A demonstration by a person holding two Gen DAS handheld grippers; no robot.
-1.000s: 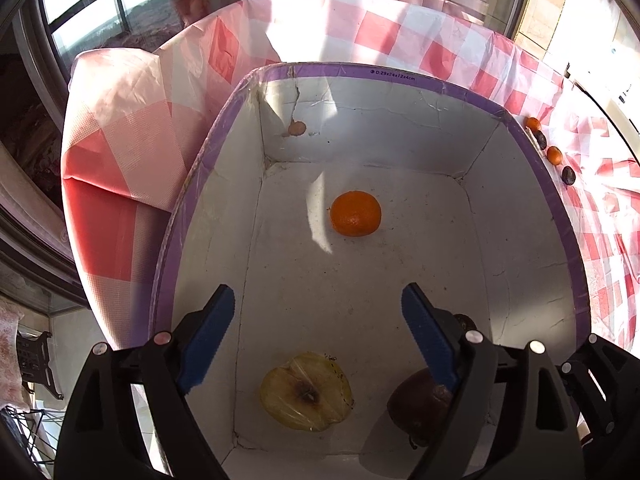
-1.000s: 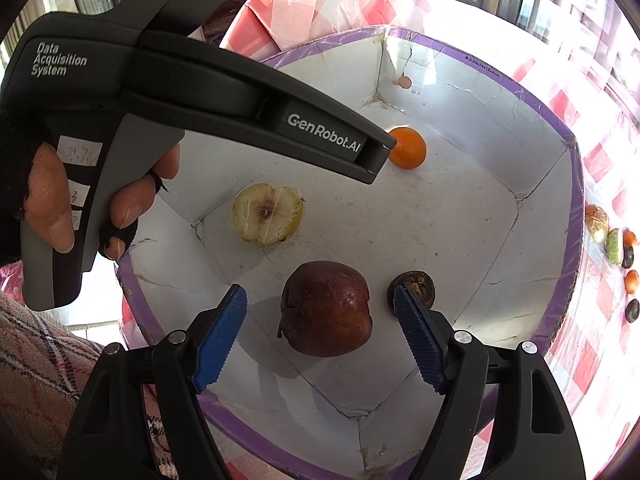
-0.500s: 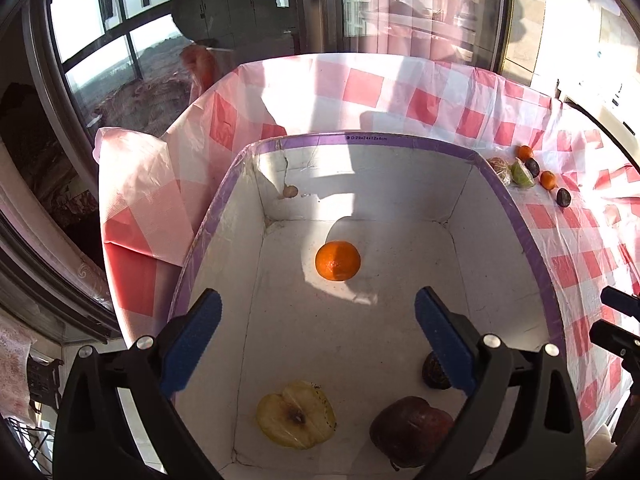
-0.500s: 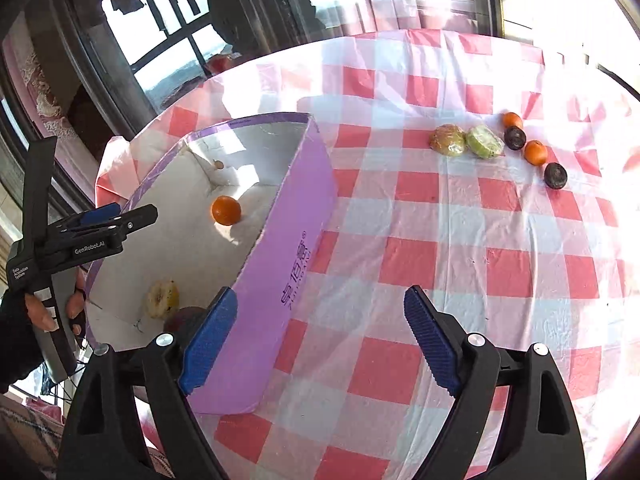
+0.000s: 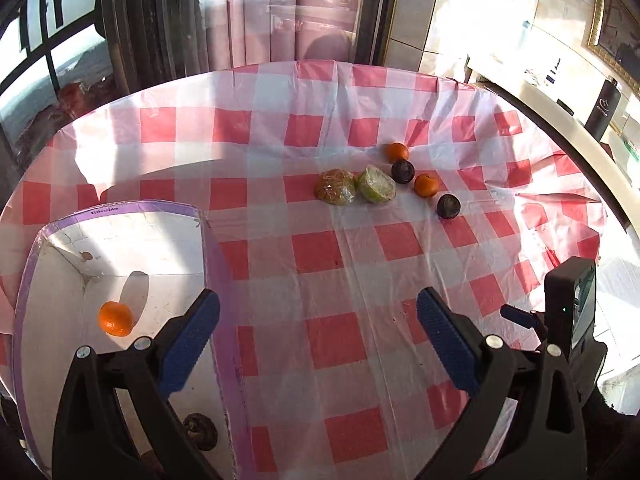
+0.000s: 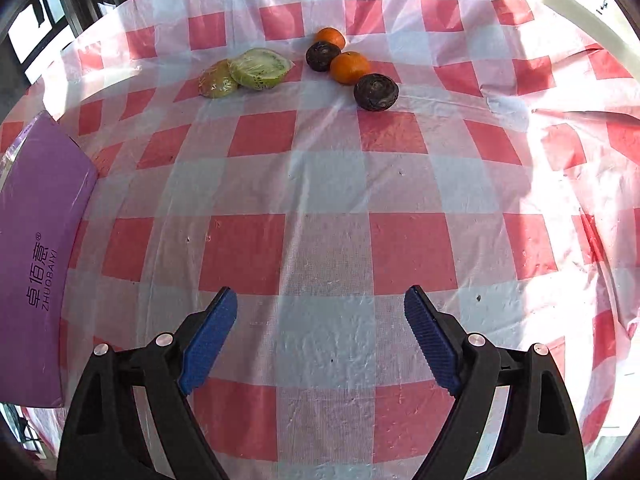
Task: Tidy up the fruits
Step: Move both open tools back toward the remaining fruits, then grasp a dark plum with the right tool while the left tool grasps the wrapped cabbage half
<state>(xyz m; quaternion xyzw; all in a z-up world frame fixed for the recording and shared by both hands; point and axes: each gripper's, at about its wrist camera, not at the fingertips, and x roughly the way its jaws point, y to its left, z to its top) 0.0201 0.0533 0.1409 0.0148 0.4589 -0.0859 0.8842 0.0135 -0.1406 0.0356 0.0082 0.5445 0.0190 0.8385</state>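
My left gripper [image 5: 318,300] hangs open and empty over the checked tablecloth, just right of the purple-rimmed white box [image 5: 120,209]. An orange [image 5: 116,318] and a dark round fruit [image 5: 202,430] lie inside the box. Farther back on the cloth sit a wrapped yellowish fruit half [image 5: 335,187], a wrapped green kiwi half [image 5: 376,184], two oranges [image 5: 397,152] and two dark fruits [image 5: 448,206]. My right gripper [image 6: 320,292] is open and empty above bare cloth, well short of the kiwi half [image 6: 260,68], an orange [image 6: 350,67] and a dark fruit [image 6: 376,91]. The box's purple wall [image 6: 40,240] is at its left.
A red and white checked plastic cloth [image 6: 328,184] covers the round table. Windows and curtains stand behind the table. A white ledge with a dark bottle [image 5: 604,108] runs along the right. The right gripper's black body [image 5: 568,312] shows at the lower right of the left wrist view.
Both grippers have swung right, out of the box and over the tablecloth. The red apple that sat between the right jaws stays behind in the box. Both pairs of jaws have widened.
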